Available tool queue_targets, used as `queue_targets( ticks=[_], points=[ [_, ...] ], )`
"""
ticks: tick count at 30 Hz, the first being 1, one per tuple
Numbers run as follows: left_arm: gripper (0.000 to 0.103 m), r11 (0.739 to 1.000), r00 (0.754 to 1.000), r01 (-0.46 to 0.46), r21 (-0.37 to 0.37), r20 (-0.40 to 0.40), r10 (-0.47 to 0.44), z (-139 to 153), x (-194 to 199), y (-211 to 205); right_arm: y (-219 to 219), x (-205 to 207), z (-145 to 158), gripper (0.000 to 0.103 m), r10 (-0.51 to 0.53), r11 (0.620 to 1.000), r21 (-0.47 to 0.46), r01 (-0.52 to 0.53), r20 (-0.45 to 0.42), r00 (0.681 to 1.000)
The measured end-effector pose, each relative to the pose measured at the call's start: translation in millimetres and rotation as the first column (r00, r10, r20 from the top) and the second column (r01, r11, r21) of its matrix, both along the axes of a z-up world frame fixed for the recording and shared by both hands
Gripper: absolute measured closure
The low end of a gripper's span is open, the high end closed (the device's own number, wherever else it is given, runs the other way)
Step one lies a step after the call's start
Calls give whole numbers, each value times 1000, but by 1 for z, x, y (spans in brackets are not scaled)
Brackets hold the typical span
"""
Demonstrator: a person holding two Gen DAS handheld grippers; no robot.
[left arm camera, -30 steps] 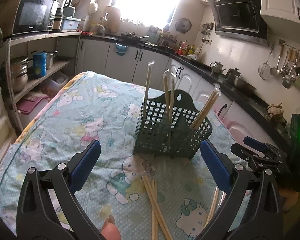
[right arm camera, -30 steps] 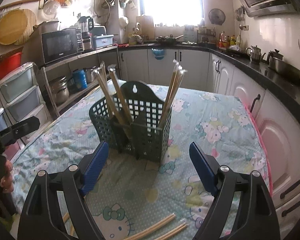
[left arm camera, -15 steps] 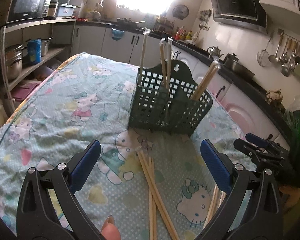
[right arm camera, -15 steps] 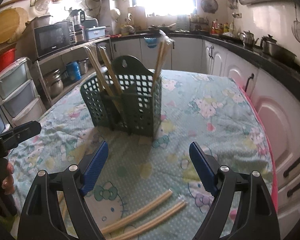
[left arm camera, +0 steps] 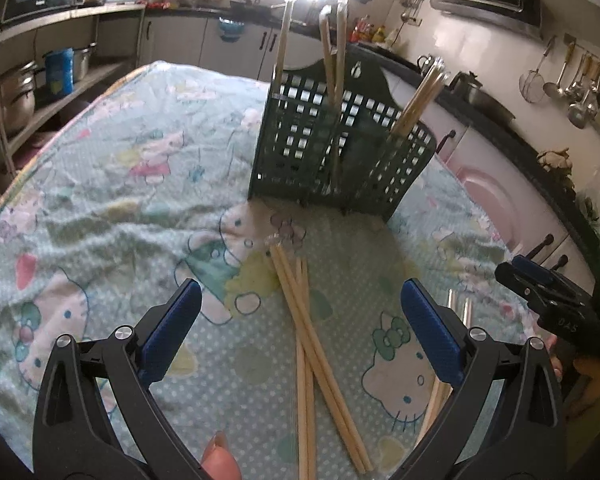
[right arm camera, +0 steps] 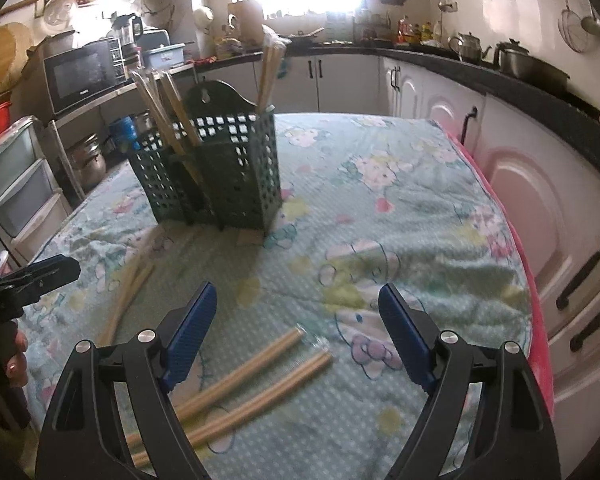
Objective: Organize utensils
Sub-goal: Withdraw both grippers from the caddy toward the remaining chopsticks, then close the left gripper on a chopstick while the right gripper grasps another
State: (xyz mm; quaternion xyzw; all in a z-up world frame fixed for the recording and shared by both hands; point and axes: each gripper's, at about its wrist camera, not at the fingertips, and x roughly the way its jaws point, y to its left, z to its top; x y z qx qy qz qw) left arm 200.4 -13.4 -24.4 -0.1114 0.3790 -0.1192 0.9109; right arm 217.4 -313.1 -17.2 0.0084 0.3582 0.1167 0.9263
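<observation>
A dark green utensil basket [left arm camera: 340, 152] stands on the table with several wrapped chopstick pairs upright in it; it also shows in the right wrist view [right arm camera: 216, 168]. Loose chopstick pairs [left arm camera: 312, 344] lie on the cloth, between the fingers of my open, empty left gripper [left arm camera: 300, 332]. Two more pairs [right arm camera: 244, 384] lie below my open, empty right gripper [right arm camera: 296, 340], near its left finger. Another pair [right arm camera: 128, 296] lies further left. The right gripper shows at the right of the left wrist view [left arm camera: 548, 300].
The table has a Hello Kitty cloth [left arm camera: 100, 184]. Its pink edge [right arm camera: 536, 320] runs close to white cabinets [right arm camera: 540, 184]. A shelf with pots and a microwave [right arm camera: 84, 76] stands to the left. Plastic drawers [right arm camera: 16, 184] stand beside it.
Both grippers have tilted down and moved closer to the table. The loose chopsticks now lie larger and more central between the fingers. Both stay open.
</observation>
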Motion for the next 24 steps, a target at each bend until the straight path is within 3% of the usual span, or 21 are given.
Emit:
queue_targets(
  ticks=[5, 7, 10, 24],
  points=[
    [25, 1000, 998, 6, -2, -56, -6, -17, 10, -3, -4, -4, -16, 23, 5, 1000, 2, -5, -45, 999],
    [37, 1000, 997, 8, -1, -74, -8, -22, 15, -4, -4, -3, -21, 26, 11, 1000, 4, -11, -61, 998],
    [47, 1000, 995, 5, -14, -104, -6, -30, 24, -4, -1, 2, -28, 32, 27, 1000, 13, -26, -97, 995],
    [64, 999, 986, -19, -41, -164, 12, -39, 60, 3, 15, 31, -41, 51, 104, 995, 28, -101, -185, 977]
  ],
)
